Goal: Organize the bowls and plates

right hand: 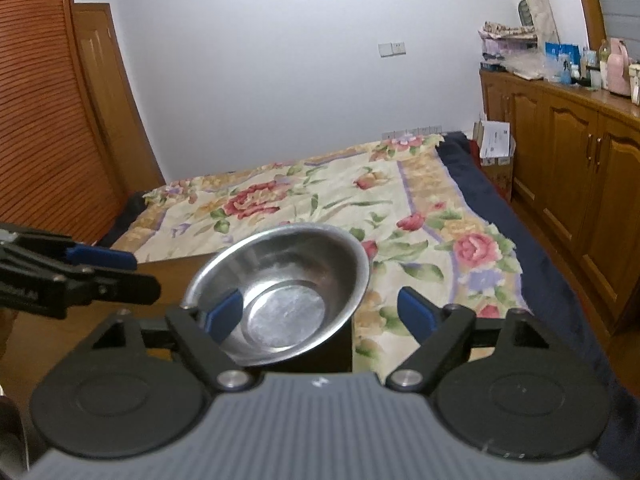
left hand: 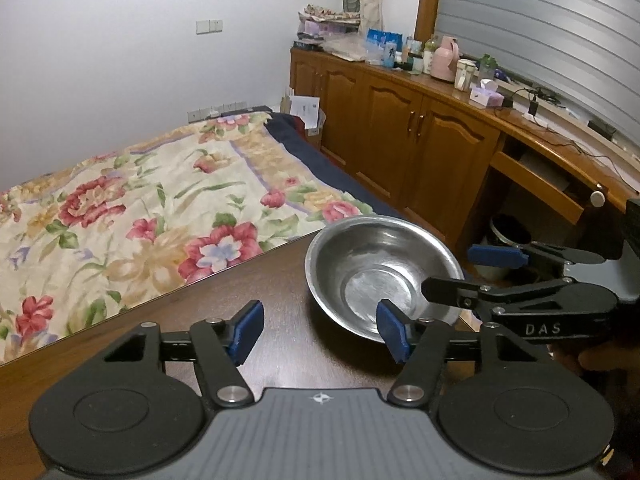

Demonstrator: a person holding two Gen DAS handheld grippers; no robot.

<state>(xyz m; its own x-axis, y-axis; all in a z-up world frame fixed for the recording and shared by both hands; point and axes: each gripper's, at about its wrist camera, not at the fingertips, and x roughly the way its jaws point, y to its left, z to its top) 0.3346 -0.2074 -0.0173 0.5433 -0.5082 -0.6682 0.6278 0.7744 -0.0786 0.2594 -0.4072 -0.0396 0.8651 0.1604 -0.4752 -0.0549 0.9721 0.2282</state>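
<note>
Spreading wide, the left gripper's (left hand: 320,330) blue-padded fingers (left hand: 248,330) hold nothing, its right pad just beside the round shiny steel bowl (left hand: 380,272). The right gripper (right hand: 320,312) also gapes empty, straddling that bowl on the dark brown wooden table's (left hand: 192,320) corner, near the floral-quilted bed (right hand: 340,200).

Only 1 legible marking: "DAS" on the right gripper.

In the left wrist view, the white capital letters "DAS" stand on the side of the black arm of the right gripper (left hand: 444,274), at about 4 o'clock in the frame, just right of the steel bowl (left hand: 380,276). In the right wrist view, faint pale lettering sits on the arm of the left gripper (right hand: 146,272) at 9 o'clock, too blurred to read. The blue boxes (left hand: 384,42) on the wooden cabinet top, at 1 o'clock, carry print too small to read.
</note>
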